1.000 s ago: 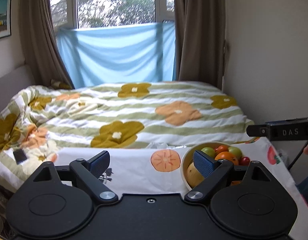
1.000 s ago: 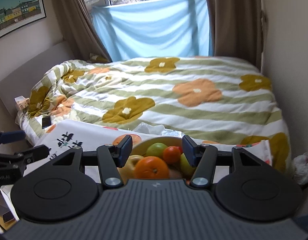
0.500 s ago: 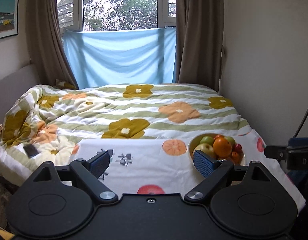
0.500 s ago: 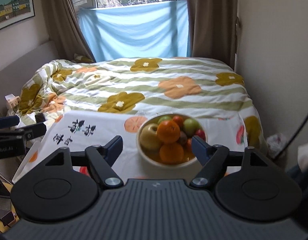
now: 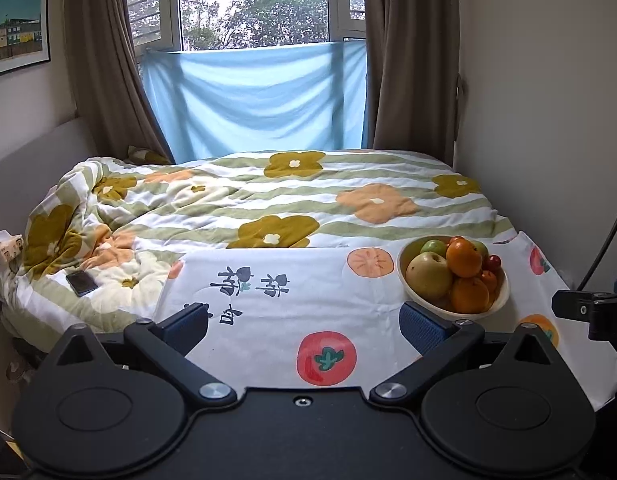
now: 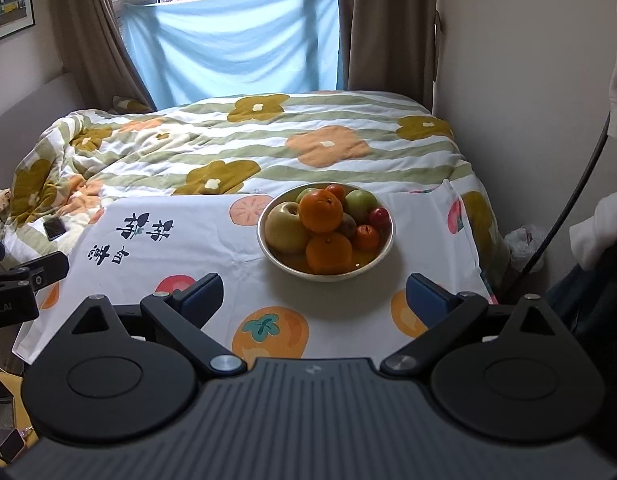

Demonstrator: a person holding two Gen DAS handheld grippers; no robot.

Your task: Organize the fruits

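Observation:
A cream bowl (image 6: 379,257) heaped with oranges, apples and small red fruits stands on a white fruit-print cloth (image 6: 196,252). In the left wrist view the bowl (image 5: 496,304) is at the right. A yellow apple (image 6: 286,226) and a top orange (image 6: 321,210) lie in it. My right gripper (image 6: 314,294) is open and empty, held back from the bowl's near side. My left gripper (image 5: 304,320) is open and empty, over the cloth to the left of the bowl.
The cloth covers a table in front of a bed with a flowered quilt (image 5: 268,200). A phone (image 5: 81,283) lies on the quilt at left. A wall (image 5: 548,120) runs close on the right. A cable (image 6: 568,208) hangs at right.
Both grippers have pulled back and risen from the bowl, so the whole bowl and more cloth show. The right gripper's jaws have opened wider. The fruit has stayed in the bowl.

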